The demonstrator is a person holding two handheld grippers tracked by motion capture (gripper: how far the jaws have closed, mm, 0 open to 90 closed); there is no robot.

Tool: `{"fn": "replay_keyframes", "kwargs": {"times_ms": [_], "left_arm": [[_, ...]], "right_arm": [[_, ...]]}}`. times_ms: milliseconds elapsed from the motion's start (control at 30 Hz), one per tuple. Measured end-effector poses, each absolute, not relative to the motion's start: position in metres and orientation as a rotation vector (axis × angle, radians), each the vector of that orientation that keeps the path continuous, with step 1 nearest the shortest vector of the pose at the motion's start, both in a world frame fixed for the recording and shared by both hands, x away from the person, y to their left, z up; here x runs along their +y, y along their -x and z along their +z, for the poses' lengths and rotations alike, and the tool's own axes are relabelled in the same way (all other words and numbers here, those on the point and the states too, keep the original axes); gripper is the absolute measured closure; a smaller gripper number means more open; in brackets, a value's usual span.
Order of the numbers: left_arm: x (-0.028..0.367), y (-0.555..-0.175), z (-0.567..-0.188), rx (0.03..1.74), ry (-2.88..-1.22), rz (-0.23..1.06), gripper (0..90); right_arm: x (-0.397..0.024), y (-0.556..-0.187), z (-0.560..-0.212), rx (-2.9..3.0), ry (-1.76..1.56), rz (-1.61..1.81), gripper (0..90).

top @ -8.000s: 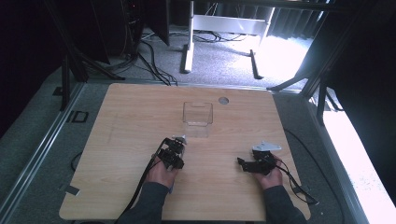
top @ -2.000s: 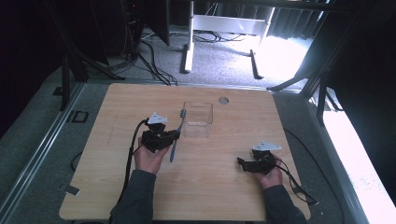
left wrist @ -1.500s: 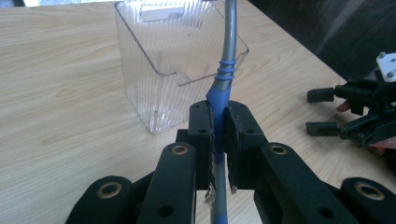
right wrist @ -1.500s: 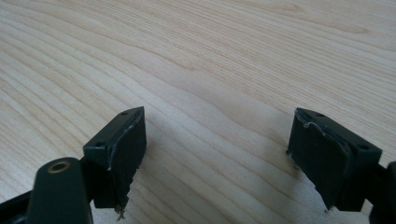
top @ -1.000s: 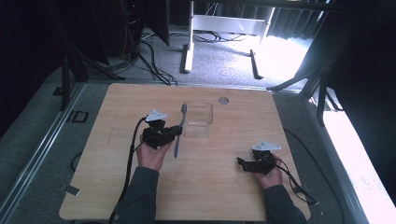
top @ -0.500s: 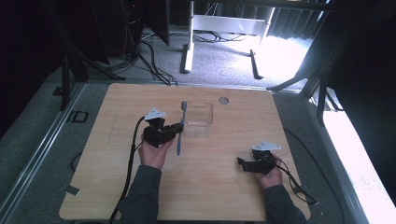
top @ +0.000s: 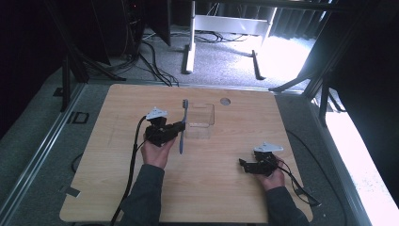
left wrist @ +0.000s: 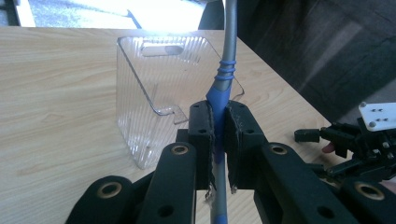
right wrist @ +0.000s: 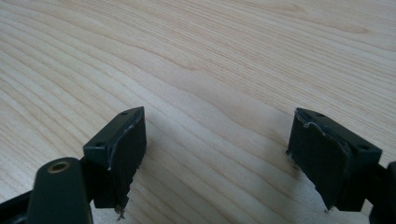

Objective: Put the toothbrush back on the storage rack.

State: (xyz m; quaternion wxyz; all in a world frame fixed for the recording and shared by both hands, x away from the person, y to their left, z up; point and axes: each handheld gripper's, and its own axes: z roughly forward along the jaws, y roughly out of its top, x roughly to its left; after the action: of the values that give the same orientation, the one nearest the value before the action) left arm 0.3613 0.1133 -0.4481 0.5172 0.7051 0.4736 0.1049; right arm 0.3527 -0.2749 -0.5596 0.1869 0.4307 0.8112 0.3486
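Note:
A blue and grey toothbrush (top: 182, 125) stands nearly upright in my left gripper (top: 175, 130), which is shut on its blue handle (left wrist: 218, 95). Its bristle head points away from me, level with the far rim of a clear ribbed plastic holder (top: 200, 120) just to the right. In the left gripper view that holder (left wrist: 154, 88) stands right behind the jaws. My right gripper (top: 243, 164) rests low over the wood near the front right, jaws wide apart. Nothing lies between its black pads (right wrist: 123, 144), just bare tabletop.
The wooden table (top: 117, 188) has a round grey cable port (top: 225, 101) near its far edge. Cables trail from both grippers toward me. Beyond the table lie grey carpet, floor cables and a white stand (top: 190, 52).
The left hand has lifted the toothbrush off the table, carried it toward the clear holder and tipped it from slanted to nearly upright. The right gripper has stayed put.

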Motion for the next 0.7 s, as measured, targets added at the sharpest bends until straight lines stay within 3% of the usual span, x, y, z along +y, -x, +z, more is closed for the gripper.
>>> {"fn": "replay_keyframes", "kwargs": {"times_ms": [700], "left_arm": [[0.1175, -0.3685, -0.4491, 1.118, -1.632, 0.233, 81.5]], "right_arm": [[-0.2750, -0.3530, -0.5597, 2.285, -1.209, 0.982, 18.9]]}}
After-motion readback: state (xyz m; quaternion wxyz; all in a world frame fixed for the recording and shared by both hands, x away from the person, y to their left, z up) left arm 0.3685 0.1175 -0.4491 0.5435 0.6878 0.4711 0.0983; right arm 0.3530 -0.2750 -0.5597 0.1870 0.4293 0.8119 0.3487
